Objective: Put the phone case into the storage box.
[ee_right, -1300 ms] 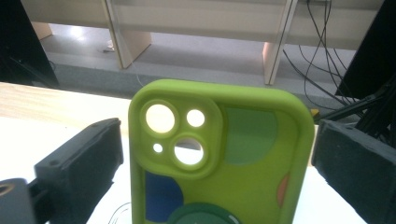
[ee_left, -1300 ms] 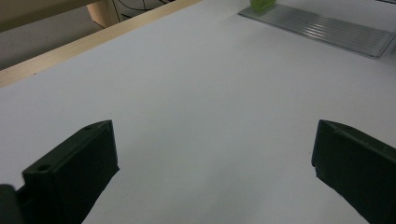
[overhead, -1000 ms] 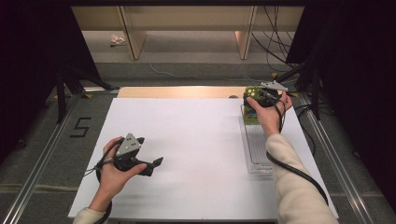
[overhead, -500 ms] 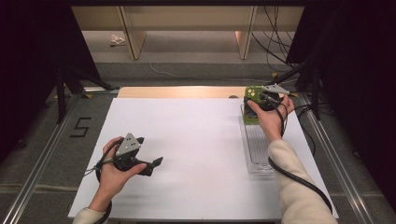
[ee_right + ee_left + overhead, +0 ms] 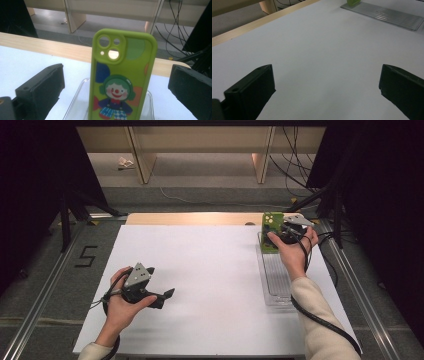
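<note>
Surface: white sheet (image 5: 210, 285) over a wooden top, dark floor around, pale shelving behind.
Case: green phone case (image 5: 122, 80) with a clown print, standing upright at the far end of the rack, at the surface's far right; camera cut-outs at top.
Rack: clear ribbed tray (image 5: 276, 280) lying lengthwise along the right edge; case (image 5: 270, 231) rises from its far end.
Right gripper: (image 5: 284, 231) held just beside the case; in the right gripper view the jaws stand wide apart on either side of the case, not touching it.
Left gripper: (image 5: 167, 295) low over the near-left of the sheet, jaws spread, nothing between them, well apart from the rack (image 5: 384, 15).
</note>
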Tool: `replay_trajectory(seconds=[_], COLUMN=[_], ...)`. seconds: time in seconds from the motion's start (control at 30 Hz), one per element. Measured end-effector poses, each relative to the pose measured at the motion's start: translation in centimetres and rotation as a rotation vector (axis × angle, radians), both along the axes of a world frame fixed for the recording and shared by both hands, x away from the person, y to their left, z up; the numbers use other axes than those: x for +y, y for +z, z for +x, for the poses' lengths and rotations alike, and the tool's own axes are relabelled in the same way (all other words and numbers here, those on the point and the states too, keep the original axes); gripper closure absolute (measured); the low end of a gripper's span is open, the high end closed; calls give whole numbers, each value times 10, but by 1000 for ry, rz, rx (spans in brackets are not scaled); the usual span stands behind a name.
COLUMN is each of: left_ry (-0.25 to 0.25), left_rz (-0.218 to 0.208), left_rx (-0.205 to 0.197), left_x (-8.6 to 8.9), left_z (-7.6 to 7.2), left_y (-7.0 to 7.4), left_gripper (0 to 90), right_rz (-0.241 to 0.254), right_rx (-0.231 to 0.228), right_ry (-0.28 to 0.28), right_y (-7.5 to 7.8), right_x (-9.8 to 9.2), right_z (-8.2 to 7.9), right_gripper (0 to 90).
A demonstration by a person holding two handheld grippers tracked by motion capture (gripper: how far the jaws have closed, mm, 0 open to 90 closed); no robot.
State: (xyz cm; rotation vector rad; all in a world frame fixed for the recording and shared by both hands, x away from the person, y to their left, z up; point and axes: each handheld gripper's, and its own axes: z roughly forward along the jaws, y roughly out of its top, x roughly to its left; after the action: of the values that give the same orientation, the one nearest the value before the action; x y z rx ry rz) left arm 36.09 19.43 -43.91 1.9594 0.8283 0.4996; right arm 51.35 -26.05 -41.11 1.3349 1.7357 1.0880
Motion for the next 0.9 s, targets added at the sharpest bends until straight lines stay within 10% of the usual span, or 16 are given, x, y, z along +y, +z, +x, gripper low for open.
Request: replay_trajectory(seconds=[0.9], left_ry=[3], left_rz=[-2], left_rx=[1], left_x=[-1], left_z=[0], left_y=[0], left_gripper=[0], right_rz=[9], right_rx=[-29], right_ry=[59], right_y=[5], right_x=[1], right_z=[-34], right_gripper=[40])
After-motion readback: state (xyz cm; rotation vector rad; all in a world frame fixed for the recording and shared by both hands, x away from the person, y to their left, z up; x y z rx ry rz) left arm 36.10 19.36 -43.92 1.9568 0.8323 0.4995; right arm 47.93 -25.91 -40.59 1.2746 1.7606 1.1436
